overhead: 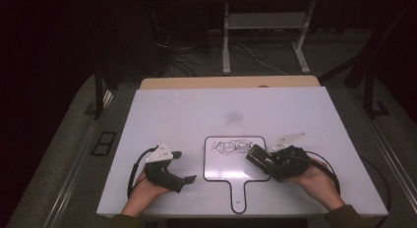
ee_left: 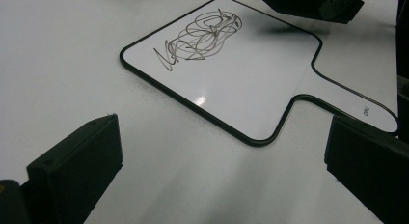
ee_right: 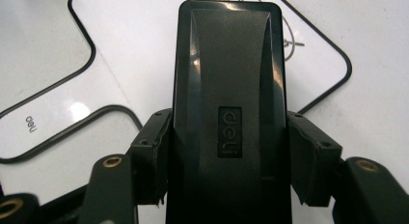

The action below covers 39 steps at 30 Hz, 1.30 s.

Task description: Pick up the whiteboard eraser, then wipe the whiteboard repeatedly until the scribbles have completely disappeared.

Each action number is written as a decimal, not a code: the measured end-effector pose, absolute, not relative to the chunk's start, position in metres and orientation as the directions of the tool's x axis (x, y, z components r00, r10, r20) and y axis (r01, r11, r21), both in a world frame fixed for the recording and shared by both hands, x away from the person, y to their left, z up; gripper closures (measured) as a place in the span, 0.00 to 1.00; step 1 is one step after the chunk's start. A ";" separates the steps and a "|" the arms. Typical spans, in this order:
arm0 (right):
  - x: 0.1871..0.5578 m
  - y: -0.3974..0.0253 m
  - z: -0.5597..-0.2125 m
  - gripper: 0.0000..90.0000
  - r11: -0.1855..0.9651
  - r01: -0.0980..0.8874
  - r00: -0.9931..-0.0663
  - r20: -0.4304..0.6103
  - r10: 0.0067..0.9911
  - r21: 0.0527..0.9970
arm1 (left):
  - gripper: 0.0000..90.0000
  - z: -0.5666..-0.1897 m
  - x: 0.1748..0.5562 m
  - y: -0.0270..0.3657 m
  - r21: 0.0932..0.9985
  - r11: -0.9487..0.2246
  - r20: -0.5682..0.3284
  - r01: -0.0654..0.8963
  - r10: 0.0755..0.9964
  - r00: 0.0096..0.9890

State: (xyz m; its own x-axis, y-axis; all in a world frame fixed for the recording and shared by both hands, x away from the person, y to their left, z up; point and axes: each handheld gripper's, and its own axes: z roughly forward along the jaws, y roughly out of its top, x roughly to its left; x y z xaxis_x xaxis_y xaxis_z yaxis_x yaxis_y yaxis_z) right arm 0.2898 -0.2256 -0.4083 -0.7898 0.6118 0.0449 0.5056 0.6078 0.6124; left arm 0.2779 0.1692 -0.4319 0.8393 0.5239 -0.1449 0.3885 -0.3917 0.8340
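The eraser between my right jaws hides most of the scribble in the right gripper view, and its near end is cut off at the bottom edge.

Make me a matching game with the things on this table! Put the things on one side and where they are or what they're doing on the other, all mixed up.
Things:
1. eraser
2. scribble
3. left gripper
4. paddle whiteboard

States or places:
A. open, holding nothing
B. lies flat on the white table, handle toward the person
C. clamped between the right gripper jaws
D. drawn near the paddle whiteboard's far edge

Pairs: 1-C, 2-D, 3-A, 4-B
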 end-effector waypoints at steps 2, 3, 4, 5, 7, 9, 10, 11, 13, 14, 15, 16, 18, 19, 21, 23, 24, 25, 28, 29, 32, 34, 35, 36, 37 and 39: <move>0.295 -0.224 -0.407 0.43 0.609 0.503 -0.791 0.043 0.610 0.612 | 0.00 -0.432 0.278 0.169 0.835 -0.392 -0.143 0.387 0.524 0.840; 0.297 -0.223 -0.407 0.43 0.605 0.508 -0.788 0.047 0.613 0.613 | 0.00 -0.432 0.277 0.169 0.835 -0.390 -0.145 0.389 0.525 0.839; 0.299 -0.223 -0.406 0.43 0.603 0.510 -0.788 0.051 0.614 0.614 | 0.00 -0.431 0.277 0.169 0.835 -0.393 -0.141 0.385 0.523 0.841; 0.301 -0.223 -0.406 0.43 0.600 0.508 -0.787 0.050 0.614 0.619 | 0.00 -0.431 0.277 0.169 0.835 -0.390 -0.145 0.388 0.525 0.839; 0.303 -0.223 -0.405 0.43 0.599 0.510 -0.786 0.051 0.616 0.618 | 0.00 -0.432 0.277 0.168 0.834 -0.391 -0.145 0.389 0.525 0.839; 0.309 -0.223 -0.404 0.43 0.593 0.512 -0.783 0.053 0.620 0.621 | 0.00 -0.431 0.277 0.168 0.834 -0.393 -0.143 0.388 0.524 0.839; 0.312 -0.223 -0.404 0.43 0.590 0.514 -0.783 0.058 0.620 0.622 | 0.00 -0.431 0.276 0.168 0.834 -0.395 -0.141 0.386 0.524 0.840; 0.314 -0.223 -0.404 0.43 0.588 0.517 -0.781 0.061 0.622 0.623 | 0.00 -0.431 0.276 0.167 0.833 -0.395 -0.141 0.386 0.524 0.840; 0.318 -0.222 -0.405 0.43 0.592 0.519 -0.780 0.058 0.623 0.616 | 0.00 -0.430 0.275 0.167 0.833 -0.396 -0.139 0.386 0.526 0.839; 0.318 -0.222 -0.405 0.43 0.592 0.519 -0.780 0.058 0.623 0.616 | 0.00 -0.431 0.275 0.167 0.833 -0.398 -0.137 0.385 0.525 0.840; 0.323 -0.221 -0.406 0.43 0.592 0.521 -0.779 0.059 0.624 0.615 | 0.00 -0.431 0.275 0.167 0.832 -0.400 -0.137 0.385 0.525 0.840; 0.323 -0.221 -0.406 0.43 0.592 0.521 -0.779 0.059 0.624 0.615 | 0.00 -0.431 0.274 0.167 0.832 -0.399 -0.138 0.386 0.525 0.840; 0.328 -0.219 -0.406 0.43 0.596 0.520 -0.780 0.057 0.623 0.612 | 0.00 -0.430 0.274 0.167 0.832 -0.398 -0.138 0.386 0.526 0.839; 0.333 -0.217 -0.406 0.43 0.600 0.519 -0.783 0.057 0.620 0.608 | 0.00 -0.430 0.274 0.167 0.833 -0.398 -0.138 0.385 0.525 0.840; 0.336 -0.216 -0.406 0.43 0.601 0.521 -0.782 0.057 0.620 0.607 | 0.00 -0.431 0.275 0.167 0.833 -0.400 -0.136 0.384 0.524 0.841; 0.344 -0.212 -0.407 0.43 0.603 0.526 -0.780 0.057 0.624 0.599 | 0.00 -0.431 0.275 0.167 0.833 -0.399 -0.137 0.384 0.523 0.841; 0.346 -0.211 -0.407 0.43 0.606 0.522 -0.783 0.056 0.619 0.600 | 0.00 -0.431 0.275 0.167 0.833 -0.399 -0.137 0.383 0.522 0.842; 0.349 -0.210 -0.407 0.43 0.606 0.526 -0.781 0.058 0.622 0.597 | 0.00 -0.431 0.275 0.168 0.833 -0.399 -0.137 0.383 0.522 0.842; 0.356 -0.207 -0.408 0.43 0.603 0.541 -0.773 0.065 0.631 0.586 | 0.00 -0.431 0.275 0.168 0.833 -0.400 -0.136 0.382 0.522 0.842; 0.359 -0.206 -0.409 0.43 0.604 0.539 -0.774 0.063 0.630 0.587 | 0.00 -0.431 0.275 0.168 0.834 -0.399 -0.137 0.382 0.522 0.842; 0.363 -0.203 -0.411 0.43 0.612 0.543 -0.773 0.058 0.632 0.576 | 0.00 -0.431 0.275 0.168 0.833 -0.399 -0.136 0.382 0.522 0.842; 0.368 -0.199 -0.413 0.43 0.614 0.548 -0.769 0.052 0.637 0.568 | 0.00 -0.431 0.275 0.168 0.833 -0.398 -0.138 0.385 0.524 0.841; 0.370 -0.197 -0.414 0.43 0.617 0.547 -0.770 0.052 0.636 0.566 | 0.00 -0.431 0.275 0.168 0.833 -0.399 -0.137 0.384 0.523 0.841; 0.372 -0.195 -0.415 0.43 0.618 0.549 -0.770 0.052 0.636 0.563 | 0.00 -0.431 0.274 0.167 0.833 -0.398 -0.138 0.384 0.524 0.841; 0.373 -0.194 -0.415 0.43 0.621 0.548 -0.771 0.050 0.635 0.561 | 0.00 -0.431 0.274 0.167 0.833 -0.396 -0.140 0.387 0.526 0.839; 0.376 -0.190 -0.418 0.43 0.626 0.550 -0.768 0.041 0.639 0.553 | 0.00 -0.431 0.274 0.167 0.833 -0.398 -0.138 0.385 0.524 0.841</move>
